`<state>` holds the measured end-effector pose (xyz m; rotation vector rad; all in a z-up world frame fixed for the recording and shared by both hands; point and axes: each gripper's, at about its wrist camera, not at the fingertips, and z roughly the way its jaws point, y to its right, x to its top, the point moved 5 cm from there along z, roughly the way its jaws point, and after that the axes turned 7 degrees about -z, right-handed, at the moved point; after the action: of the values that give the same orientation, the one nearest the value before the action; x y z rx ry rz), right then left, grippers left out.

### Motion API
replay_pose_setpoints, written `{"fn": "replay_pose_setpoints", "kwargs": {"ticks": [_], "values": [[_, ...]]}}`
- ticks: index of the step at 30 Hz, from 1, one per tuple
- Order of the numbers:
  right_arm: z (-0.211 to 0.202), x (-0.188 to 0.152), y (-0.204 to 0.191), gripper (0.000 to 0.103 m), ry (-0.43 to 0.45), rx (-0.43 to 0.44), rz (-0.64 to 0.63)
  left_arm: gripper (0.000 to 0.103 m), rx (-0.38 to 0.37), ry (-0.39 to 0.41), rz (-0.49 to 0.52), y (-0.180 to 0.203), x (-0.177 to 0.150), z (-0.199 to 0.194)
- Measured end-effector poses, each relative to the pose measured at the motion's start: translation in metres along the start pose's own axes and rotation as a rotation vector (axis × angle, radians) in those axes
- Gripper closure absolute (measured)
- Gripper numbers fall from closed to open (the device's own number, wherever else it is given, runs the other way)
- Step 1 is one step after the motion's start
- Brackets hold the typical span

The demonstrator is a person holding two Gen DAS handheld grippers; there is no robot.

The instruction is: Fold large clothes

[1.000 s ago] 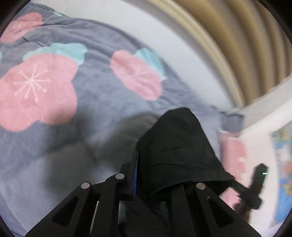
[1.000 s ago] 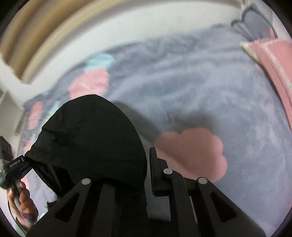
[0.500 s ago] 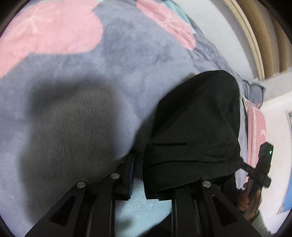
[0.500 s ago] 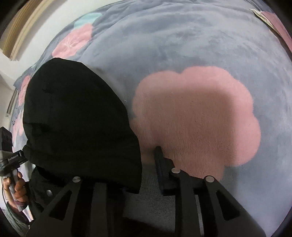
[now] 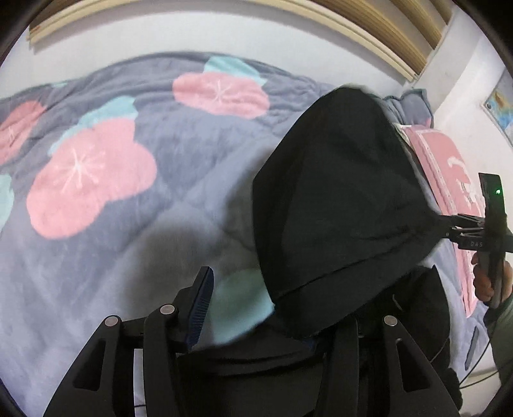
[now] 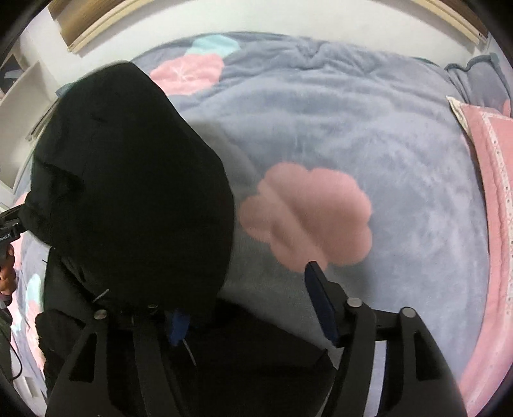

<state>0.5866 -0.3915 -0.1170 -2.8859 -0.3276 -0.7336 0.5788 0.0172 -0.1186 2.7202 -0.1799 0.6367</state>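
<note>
A large black garment (image 5: 346, 199) hangs over the grey flowered bedspread (image 5: 134, 199). In the left wrist view my left gripper (image 5: 259, 308) has its jaws wide apart; the cloth drapes over its right finger, while its left finger (image 5: 200, 303) is bare. The right gripper (image 5: 455, 226) shows at the far right against the garment's other edge. In the right wrist view my right gripper (image 6: 247, 304) also stands wide open, with the black garment (image 6: 128, 192) draped over its left finger and its right finger (image 6: 320, 304) bare.
A pink pillow (image 5: 449, 179) lies at the right side of the bed, also in the right wrist view (image 6: 493, 179). A white wall and wooden slats (image 5: 368, 29) run behind the bed. White shelving (image 6: 22, 96) stands at the left.
Both grippers rose and tilted back up from close to the bedspread. Both sets of jaws opened wider. The garment still drapes over one finger of each.
</note>
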Motion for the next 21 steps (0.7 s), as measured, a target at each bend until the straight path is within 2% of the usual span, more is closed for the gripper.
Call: {"fn": "replay_pose_setpoints", "kwargs": {"ticks": [4,8,11,14,15,16,18,20,21], "values": [[0.014,-0.005,-0.004,0.029,-0.034,0.023,0.058,0.053,-0.020,-0.035,-0.012,0.008,0.003,0.021],[0.019,-0.016,-0.017,0.029,-0.030,0.087,0.094,0.053,-0.041,-0.112,-0.009,0.015,-0.014,0.037],[-0.006,-0.003,-0.014,0.029,0.043,0.133,0.119,0.053,-0.058,-0.072,-0.002,0.016,-0.013,0.018],[-0.030,0.035,-0.009,0.028,0.158,0.174,0.148,0.052,-0.108,0.058,0.001,0.026,0.019,-0.015],[-0.030,0.044,-0.011,0.028,0.180,0.186,0.152,0.049,-0.129,0.094,-0.002,0.030,0.034,-0.021],[-0.029,0.056,-0.013,0.028,0.199,0.192,0.151,0.040,-0.137,0.110,-0.005,0.034,0.044,-0.021],[-0.017,0.077,-0.023,0.028,0.210,0.143,0.124,0.037,-0.110,0.119,-0.009,0.037,0.065,-0.005],[0.007,0.085,-0.035,0.029,0.175,0.107,0.093,0.037,-0.082,0.083,-0.032,0.031,0.076,0.028],[0.015,0.084,-0.036,0.035,0.153,0.098,0.079,0.037,-0.072,0.055,-0.061,0.023,0.077,0.045]]}}
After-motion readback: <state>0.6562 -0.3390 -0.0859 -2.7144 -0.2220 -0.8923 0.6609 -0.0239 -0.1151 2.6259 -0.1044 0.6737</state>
